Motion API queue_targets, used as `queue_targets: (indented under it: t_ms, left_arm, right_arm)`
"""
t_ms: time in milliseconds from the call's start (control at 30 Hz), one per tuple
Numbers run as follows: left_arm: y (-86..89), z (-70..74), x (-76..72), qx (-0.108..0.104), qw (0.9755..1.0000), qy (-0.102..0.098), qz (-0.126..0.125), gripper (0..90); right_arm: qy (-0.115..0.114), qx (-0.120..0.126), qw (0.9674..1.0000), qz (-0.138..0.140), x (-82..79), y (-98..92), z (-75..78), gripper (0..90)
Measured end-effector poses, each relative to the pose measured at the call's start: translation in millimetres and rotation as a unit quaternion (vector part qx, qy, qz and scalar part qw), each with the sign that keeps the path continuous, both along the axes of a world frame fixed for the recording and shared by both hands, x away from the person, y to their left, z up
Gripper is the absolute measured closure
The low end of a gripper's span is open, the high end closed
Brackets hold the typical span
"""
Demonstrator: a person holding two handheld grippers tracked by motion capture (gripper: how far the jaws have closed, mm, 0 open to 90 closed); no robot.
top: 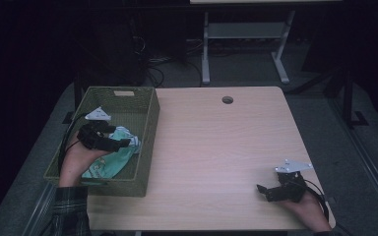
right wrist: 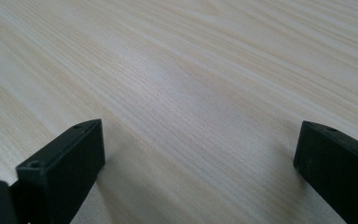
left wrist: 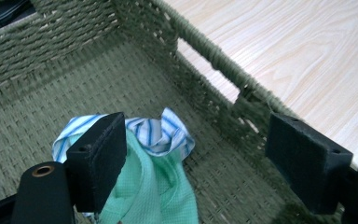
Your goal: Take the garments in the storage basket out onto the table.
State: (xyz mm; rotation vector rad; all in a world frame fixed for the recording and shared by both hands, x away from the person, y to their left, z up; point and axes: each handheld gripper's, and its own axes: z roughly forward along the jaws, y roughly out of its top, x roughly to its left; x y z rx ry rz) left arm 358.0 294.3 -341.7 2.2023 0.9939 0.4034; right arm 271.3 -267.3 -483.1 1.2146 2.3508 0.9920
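Left gripper sits inside the woven green basket at the left edge of the table. Jaws spread wide, holding nothing. In the left gripper view the crumpled cloth, mint green with a blue-and-white striped part, lies on the basket floor between and below the jaws; the left-hand jaw in that view stands in front of the cloth's edge, the other jaw is close to the basket wall, near its handle slot. Whether either jaw touches the cloth cannot be told.

From the high view the cloth occupies the near half of the basket; the far half shows bare weave. The person's left hand and a plaid sleeve enter over the basket's near rim.

Right gripper rests low at the near right corner of the table, well apart from the basket. Jaws wide, holding nothing; bare wood grain lies between them in the right gripper view.

Surroundings: a round cable hole near the table's far edge; a white desk frame and cables on the floor beyond.
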Motion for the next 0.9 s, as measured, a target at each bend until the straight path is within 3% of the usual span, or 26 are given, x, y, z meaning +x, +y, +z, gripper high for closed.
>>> queue_targets:
  t_ms: [500, 900]
  left_arm:
    - [15.4, -16.0, 5.4, 0.011, 0.9998, 0.012, 0.009, 22.4]
    - [25.3, -29.7, 8.2, 0.034, 0.9986, 0.034, 0.021, 23.0]
  right_arm:
    - [0.0, 0.0, 1.0, 0.0, 0.0, 0.0, 0.0, 1.4]
    - [0.0, 0.0, 1.0, 0.0, 0.0, 0.0, 0.0, 1.4]
